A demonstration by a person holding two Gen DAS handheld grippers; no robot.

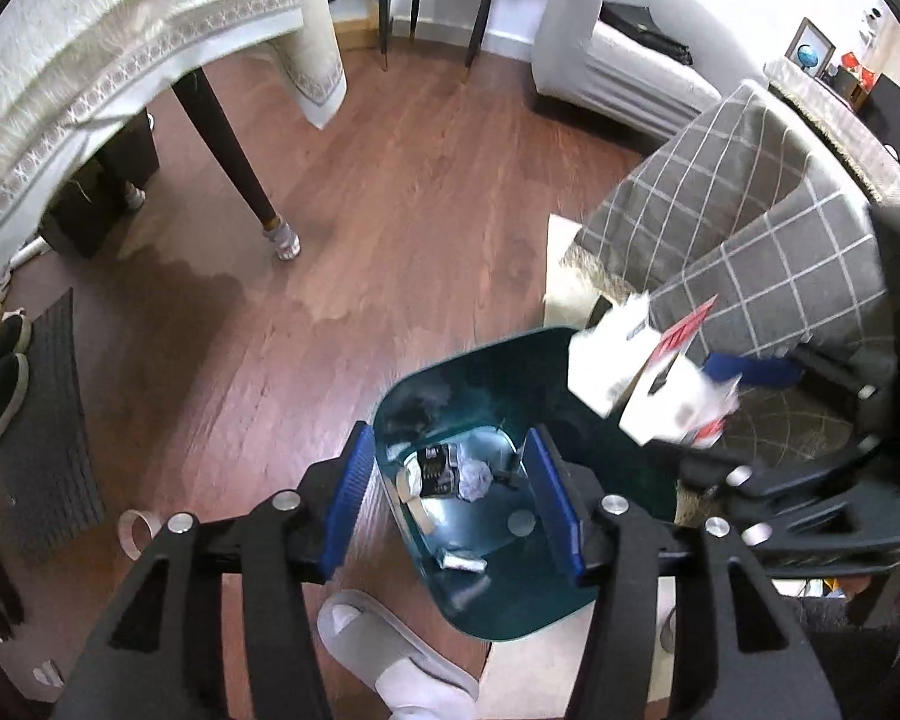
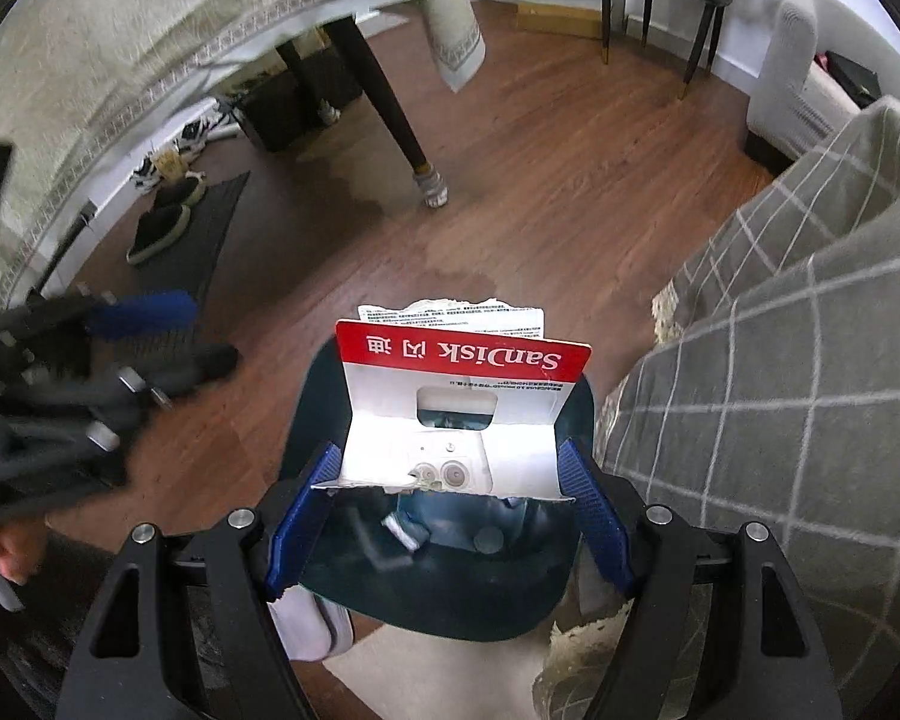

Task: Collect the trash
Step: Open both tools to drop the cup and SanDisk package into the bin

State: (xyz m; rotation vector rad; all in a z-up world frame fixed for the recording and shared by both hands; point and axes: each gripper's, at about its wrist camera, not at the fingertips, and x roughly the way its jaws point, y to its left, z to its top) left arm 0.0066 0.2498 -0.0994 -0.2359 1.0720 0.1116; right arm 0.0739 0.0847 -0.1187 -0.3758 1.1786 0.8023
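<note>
The left gripper hangs over the bin in the lower middle of the left wrist view. Its blue pads stand apart and nothing is between them; only the inside of the bin shows in the gap. On the floor of the bin lie a dark wrapper, a crumpled tissue and a small white scrap.

The right gripper is in the lower middle of the right wrist view, also over the bin. It pinches a torn red and white card package by its two side edges, one blue pad on each side. The package stands upright between the pads, with the red strip at its top and the torn edge at the bottom. In the left wrist view the same package is blurred at the right, above the right rim of the bin.

The bin stands on a wooden floor. A sofa with a grey checked cover is just beside it at the right of the frame. A table leg and a pale tablecloth fill the upper left. A white slipper lies at the bottom of the left wrist view, near the bin.
</note>
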